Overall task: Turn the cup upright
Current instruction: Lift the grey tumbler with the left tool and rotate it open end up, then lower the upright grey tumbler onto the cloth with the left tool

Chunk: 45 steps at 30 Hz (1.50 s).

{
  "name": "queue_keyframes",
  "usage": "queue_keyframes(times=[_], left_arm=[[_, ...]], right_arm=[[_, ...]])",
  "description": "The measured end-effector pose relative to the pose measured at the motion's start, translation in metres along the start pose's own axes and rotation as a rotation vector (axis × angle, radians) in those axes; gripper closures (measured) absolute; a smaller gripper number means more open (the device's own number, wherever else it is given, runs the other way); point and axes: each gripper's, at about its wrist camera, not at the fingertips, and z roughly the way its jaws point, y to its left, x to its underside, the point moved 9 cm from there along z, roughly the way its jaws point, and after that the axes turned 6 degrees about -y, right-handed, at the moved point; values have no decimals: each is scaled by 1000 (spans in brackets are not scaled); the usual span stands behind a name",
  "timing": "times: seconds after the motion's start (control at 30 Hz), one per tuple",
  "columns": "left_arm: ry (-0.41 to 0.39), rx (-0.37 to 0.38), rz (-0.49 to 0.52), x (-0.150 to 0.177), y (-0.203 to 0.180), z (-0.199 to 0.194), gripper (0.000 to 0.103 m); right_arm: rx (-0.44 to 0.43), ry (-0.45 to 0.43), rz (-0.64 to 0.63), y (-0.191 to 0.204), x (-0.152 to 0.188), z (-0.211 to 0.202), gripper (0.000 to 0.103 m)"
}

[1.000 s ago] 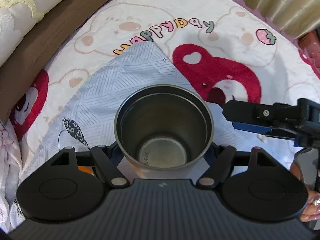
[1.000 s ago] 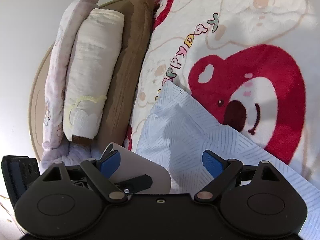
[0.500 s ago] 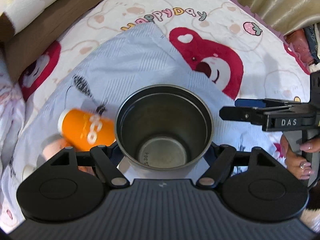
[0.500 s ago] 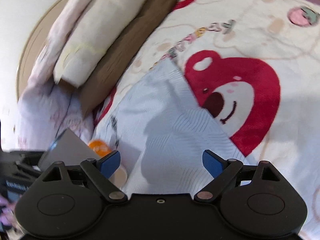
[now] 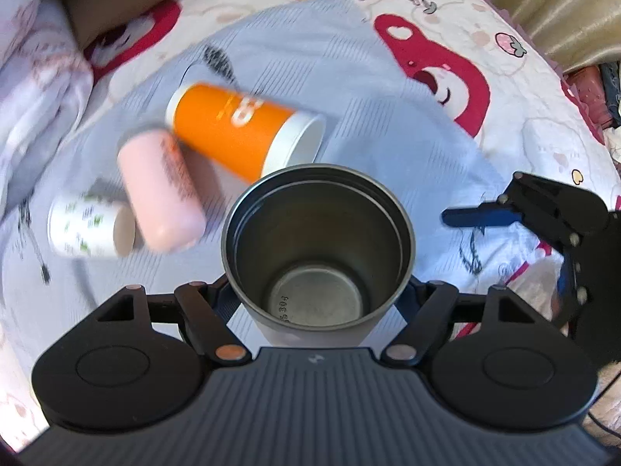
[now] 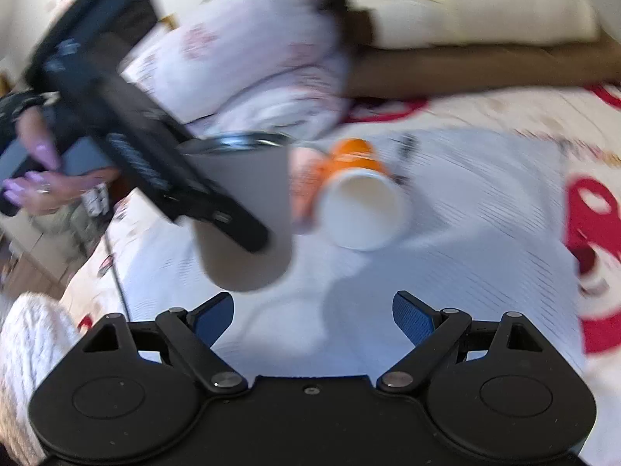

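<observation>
Left gripper [image 5: 318, 303]: I see it clamped on the steel cup [image 5: 317, 248], one finger on each side of the lower wall.
Cup: mouth faces my left camera; in the right view it [image 6: 248, 217] sits roughly upright, off the cloth, rim on top.
Right gripper [image 6: 312, 316]: jaws spread wide, nothing between the blue pads [image 6: 413, 318]; I see it [image 5: 543, 225] just right of the cup, apart from it.
Open room: bare pale cloth [image 5: 349, 89] stretches ahead and to the right of the cup, and directly under my right gripper.
Crowded side: the orange paper cup [image 5: 236, 128] lies on its side just beyond the steel rim, with a pink bottle [image 5: 163, 190] beside it and a small white cup [image 5: 89, 225] further left.
Edges: pillows [image 6: 465, 7] line the far side; the bear blanket [image 5: 504, 124] begins where the cloth ends.
Change: half a second ago only the orange cup showed at the left; now all three lying items are in my left view, and my right camera has swung towards the cup.
</observation>
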Motion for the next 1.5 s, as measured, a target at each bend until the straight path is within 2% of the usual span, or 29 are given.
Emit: queue_keyframes(times=[0.13,0.3,0.4,0.47,0.63,0.87,1.03,1.13,1.2,1.37,1.5], left_arm=[[3,27,-44,19,13,0,27],[-16,64,-81,35,25,-5,27],[-38,85,-107,43,34,-11,27],[-51,94,-123,49,40,-15,27],[-101,95,-159,63,58,-26,27],[-301,44,-186,76,78,-50,27],[-486,-41,-115,86,72,-67,27],[-572,-72,-116,87,74,-71,27],[-627,-85,-124,86,78,-71,27],[-686,-121,-111,82,83,-58,27],[-679,-83,-196,86,99,-39,27]], right_arm=[[-64,11,-101,46,-3,25,11],[-28,39,-172,68,5,67,12],[-22,23,-203,78,8,83,15],[-26,4,-233,85,8,84,20],[-49,-29,-234,108,9,85,21],[-58,-109,-115,127,0,95,22],[-13,-168,-209,140,-3,97,22],[62,-216,-321,144,-7,101,22],[94,-238,-352,142,-10,106,22],[163,-274,-437,133,-14,121,22],[201,-269,-488,127,-7,136,22]])
